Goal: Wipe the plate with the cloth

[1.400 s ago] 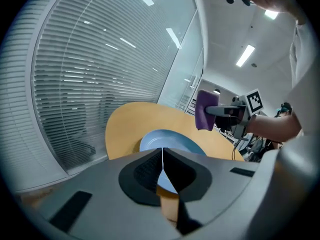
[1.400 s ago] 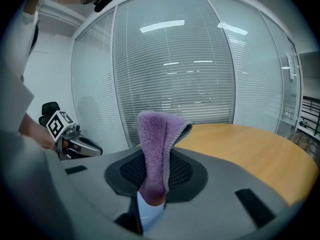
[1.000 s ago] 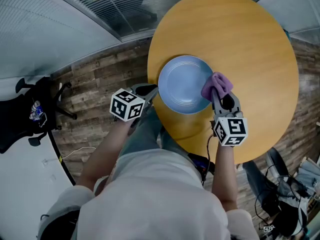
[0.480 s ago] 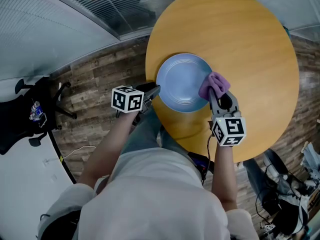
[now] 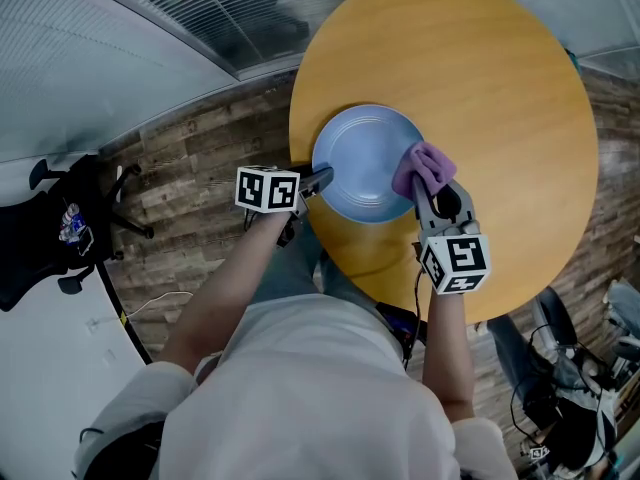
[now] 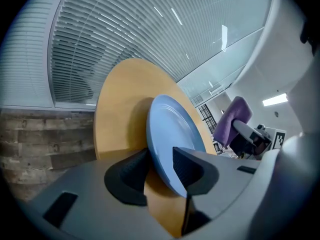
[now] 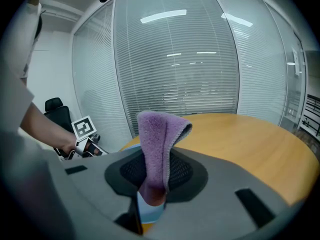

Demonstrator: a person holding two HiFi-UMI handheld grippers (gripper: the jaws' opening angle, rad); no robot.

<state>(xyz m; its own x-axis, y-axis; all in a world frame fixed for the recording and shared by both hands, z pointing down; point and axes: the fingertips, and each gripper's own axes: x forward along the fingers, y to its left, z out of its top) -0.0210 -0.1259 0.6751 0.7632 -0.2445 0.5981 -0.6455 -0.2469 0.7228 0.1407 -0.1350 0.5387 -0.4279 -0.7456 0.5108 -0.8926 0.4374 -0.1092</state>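
A blue plate (image 5: 365, 163) lies near the left edge of the round wooden table (image 5: 480, 78). My left gripper (image 5: 318, 179) is at the plate's left rim. In the left gripper view the plate (image 6: 170, 129) rim sits between the jaws, and my left gripper (image 6: 160, 159) is shut on it. My right gripper (image 5: 425, 192) is shut on a folded purple cloth (image 5: 425, 168) that rests over the plate's right rim. The right gripper view shows the cloth (image 7: 157, 139) standing up from my right gripper (image 7: 155, 181), with a sliver of blue plate (image 7: 150, 211) below.
A black office chair (image 5: 60, 228) stands on the plank floor to the left. Cables and gear (image 5: 570, 398) lie on the floor at the lower right. A glass wall with blinds (image 5: 220, 8) runs behind the table. Bare tabletop (image 7: 240, 134) stretches beyond the plate.
My left gripper moved right and came onto the plate's left rim. The right gripper with the cloth shifted slightly left over the plate's right rim.
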